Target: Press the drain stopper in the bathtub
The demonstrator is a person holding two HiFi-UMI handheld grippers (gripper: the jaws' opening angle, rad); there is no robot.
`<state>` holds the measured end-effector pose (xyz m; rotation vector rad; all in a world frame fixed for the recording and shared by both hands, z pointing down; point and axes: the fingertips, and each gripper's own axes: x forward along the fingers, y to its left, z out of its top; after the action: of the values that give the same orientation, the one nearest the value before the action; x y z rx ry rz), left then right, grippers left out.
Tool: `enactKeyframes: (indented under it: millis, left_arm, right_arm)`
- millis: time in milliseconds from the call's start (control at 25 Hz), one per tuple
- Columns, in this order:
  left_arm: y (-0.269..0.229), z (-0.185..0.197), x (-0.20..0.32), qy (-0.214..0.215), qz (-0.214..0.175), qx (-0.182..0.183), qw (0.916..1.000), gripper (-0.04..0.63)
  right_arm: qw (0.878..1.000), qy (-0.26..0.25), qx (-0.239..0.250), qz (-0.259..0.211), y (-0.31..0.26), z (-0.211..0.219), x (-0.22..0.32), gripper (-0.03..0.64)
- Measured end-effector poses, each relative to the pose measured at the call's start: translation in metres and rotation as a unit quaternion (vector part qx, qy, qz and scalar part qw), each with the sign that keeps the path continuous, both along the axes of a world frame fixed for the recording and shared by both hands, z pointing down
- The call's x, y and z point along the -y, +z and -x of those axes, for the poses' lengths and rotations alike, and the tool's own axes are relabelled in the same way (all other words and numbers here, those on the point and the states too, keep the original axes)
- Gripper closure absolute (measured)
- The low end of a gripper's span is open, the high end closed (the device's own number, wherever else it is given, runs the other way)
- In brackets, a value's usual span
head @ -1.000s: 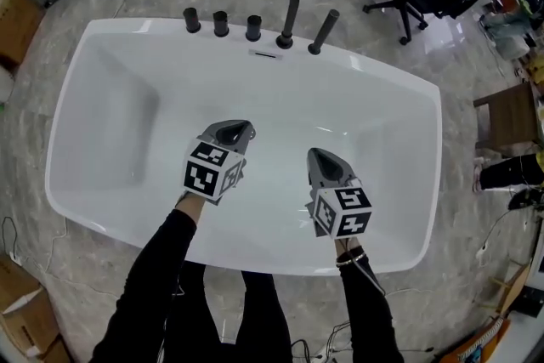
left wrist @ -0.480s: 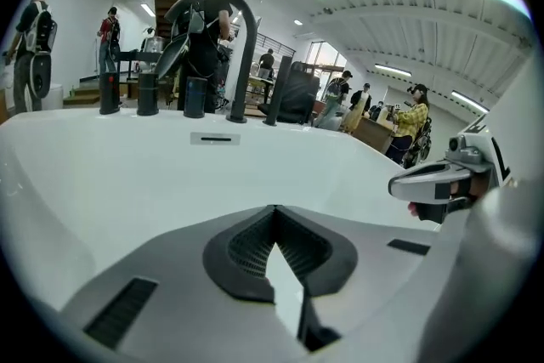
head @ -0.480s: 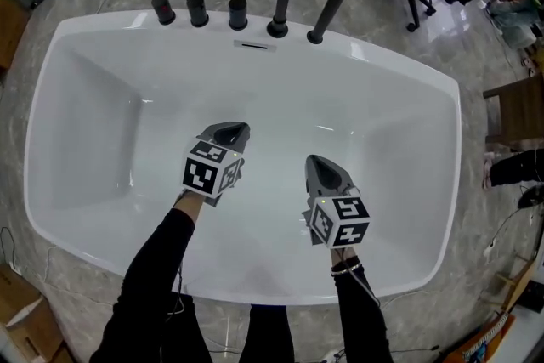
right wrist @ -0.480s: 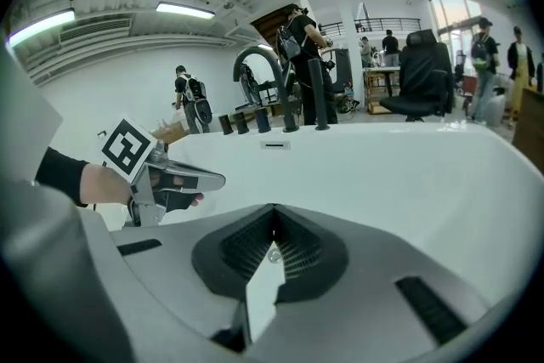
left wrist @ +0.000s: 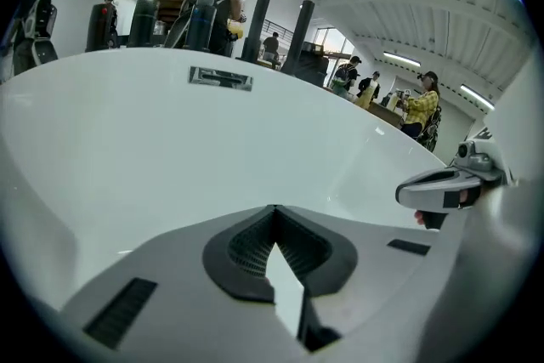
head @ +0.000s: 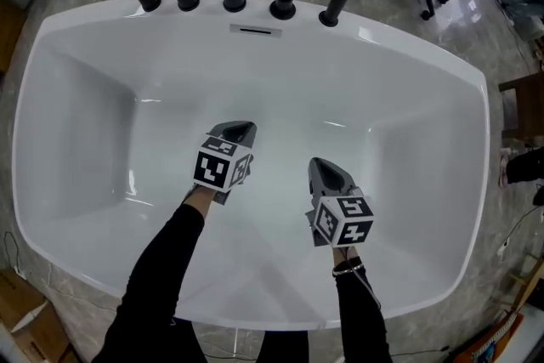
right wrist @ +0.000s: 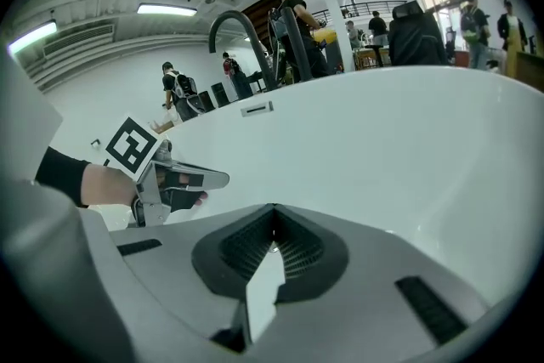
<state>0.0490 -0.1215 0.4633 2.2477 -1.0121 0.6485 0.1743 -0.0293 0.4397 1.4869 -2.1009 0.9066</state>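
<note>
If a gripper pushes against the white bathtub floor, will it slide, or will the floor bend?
Sliding seems likely: the bathtub is glossy, with bright reflections on its walls. Bending seems unlikely, since it looks like one thick moulded shell with a broad rim.

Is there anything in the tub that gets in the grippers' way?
Nothing visible does. Only the left gripper and right gripper show inside the tub, both with jaws shut. The stopper itself shows in no view, so where it sits can't be told.
</note>
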Motion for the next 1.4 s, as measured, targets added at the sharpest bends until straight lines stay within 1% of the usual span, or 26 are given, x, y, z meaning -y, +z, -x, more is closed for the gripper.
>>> enactKeyframes:
  millis: [160,320,400,600,760,960,1200,1400]
  left_arm:
    - [0.037,-0.003,0.003,-0.005,0.017,0.009,0.9998,0.592]
    - [0.074,-0.001,0.009,-0.011,0.026,0.022,0.9994,0.592]
    - [0.095,0.001,0.009,-0.011,0.029,0.024,0.9992,0.592]
    - [0.149,0.012,0.008,-0.012,0.04,0.046,0.9981,0.592]
    - [0.184,0.013,0.003,-0.018,0.055,0.049,0.9971,0.592]
    - [0.218,0.013,-0.007,-0.019,0.071,0.055,0.9958,0.592]
    - [0.25,0.012,0.0,-0.021,0.075,0.056,0.9954,0.592]
    - [0.281,0.015,0.004,-0.034,0.078,0.061,0.9945,0.592]
  right_arm:
    - [1.0,0.004,0.0,0.006,0.029,-0.005,0.009,0.615]
    - [1.0,0.009,0.005,0.012,0.055,-0.008,0.017,0.615]
    - [1.0,0.01,0.004,0.016,0.068,-0.009,0.017,0.615]
    - [1.0,0.006,0.004,0.028,0.102,-0.01,0.012,0.615]
    - [0.999,-0.003,-0.005,0.039,0.126,-0.016,0.009,0.616]
    - [0.999,-0.012,0.0,0.048,0.149,-0.014,0.007,0.616]
    - [0.998,-0.002,0.03,0.063,0.174,-0.007,0.003,0.615]
    - [0.997,0.001,0.029,0.07,0.194,-0.009,0.0,0.615]
